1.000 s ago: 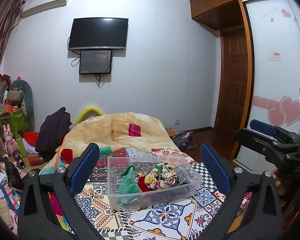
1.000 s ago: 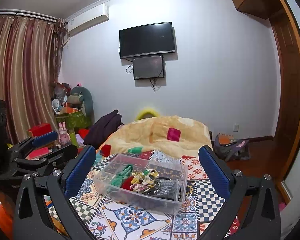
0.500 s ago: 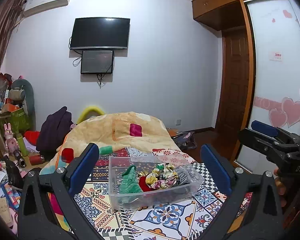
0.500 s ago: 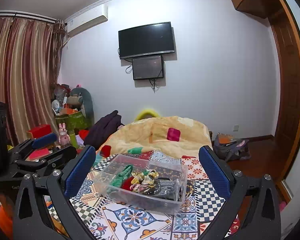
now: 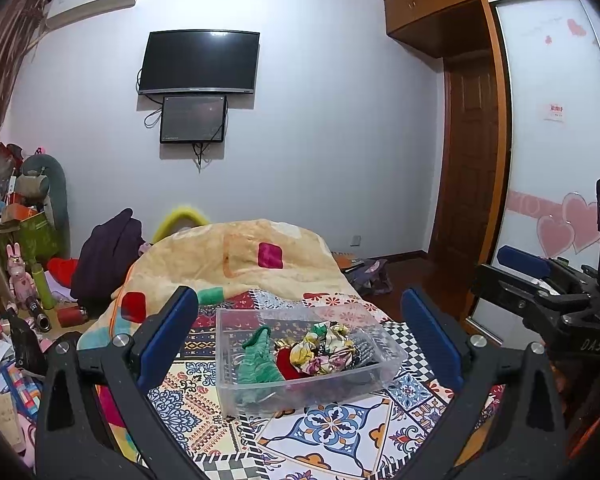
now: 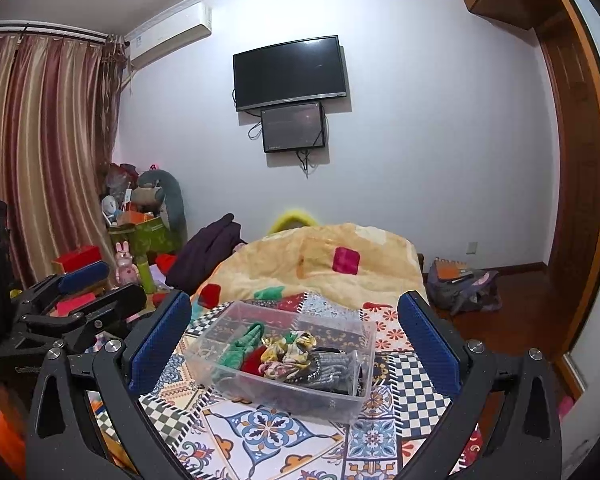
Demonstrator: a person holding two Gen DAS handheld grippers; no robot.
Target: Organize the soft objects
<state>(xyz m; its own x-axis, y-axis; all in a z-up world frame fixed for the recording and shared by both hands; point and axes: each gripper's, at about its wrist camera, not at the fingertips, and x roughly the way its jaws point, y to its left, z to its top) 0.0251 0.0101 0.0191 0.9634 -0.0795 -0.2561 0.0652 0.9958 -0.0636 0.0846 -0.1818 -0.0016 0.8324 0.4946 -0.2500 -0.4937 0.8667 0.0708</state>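
Over the last second almost nothing has shifted. Left gripper (image 5: 300, 332) and right gripper (image 6: 296, 340) stay wide open, empty – the clear plastic bin (image 5: 312, 388) at lower centre already holds the soft fabric items (image 5: 320, 346), so sorting looks complete.

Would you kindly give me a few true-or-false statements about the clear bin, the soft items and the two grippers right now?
1. The clear plastic bin sits on the patterned bedcover. True.
2. The left gripper grips the green knit item. False: it is open and empty.
3. The floral scrunchie lies inside the bin. True.
4. The right gripper is shut. False: its jaws stand wide apart.
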